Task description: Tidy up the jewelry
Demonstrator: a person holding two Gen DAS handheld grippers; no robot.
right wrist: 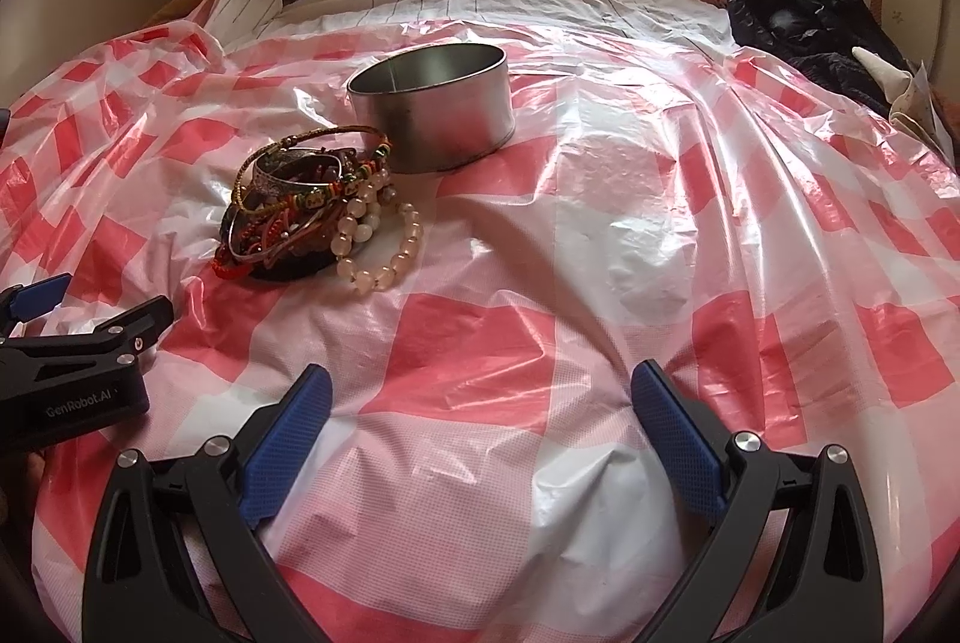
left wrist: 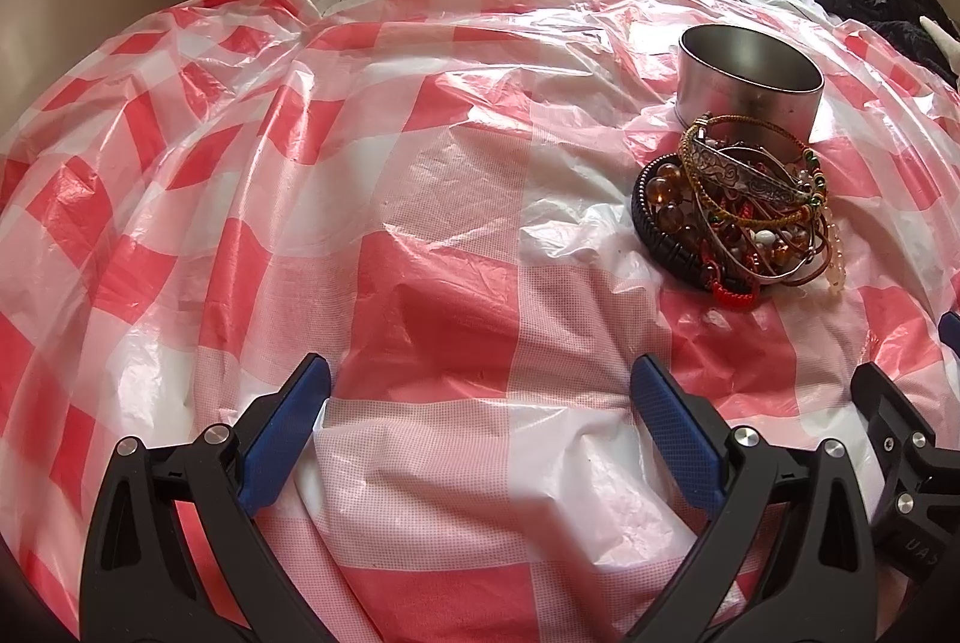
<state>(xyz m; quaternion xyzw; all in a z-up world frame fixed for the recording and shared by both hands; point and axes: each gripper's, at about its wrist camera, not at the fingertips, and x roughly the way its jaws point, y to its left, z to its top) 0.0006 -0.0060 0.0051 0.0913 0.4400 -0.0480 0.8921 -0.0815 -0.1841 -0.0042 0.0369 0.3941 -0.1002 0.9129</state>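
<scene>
Plainly staged for sorting: bracelet pile [right wrist: 312, 211] heaped on red-and-white checked plastic sheet [right wrist: 660, 235], touching empty round metal tin [right wrist: 438, 103] just behind, probably so each piece travels little. Left gripper [left wrist: 480, 433] and right gripper [right wrist: 480, 433] hanging low over bare sheet, fingers spread wide, gripping nothing, near the pile but apart from it.

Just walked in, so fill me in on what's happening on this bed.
A person holds a tool in each hand over a red-and-white checked plastic sheet spread on a bed. A pile of bracelets lies on the sheet next to an open round metal tin, which looks empty. The left tool and right tool are both open and hold nothing, short of the pile. No sorting has started yet.
</scene>
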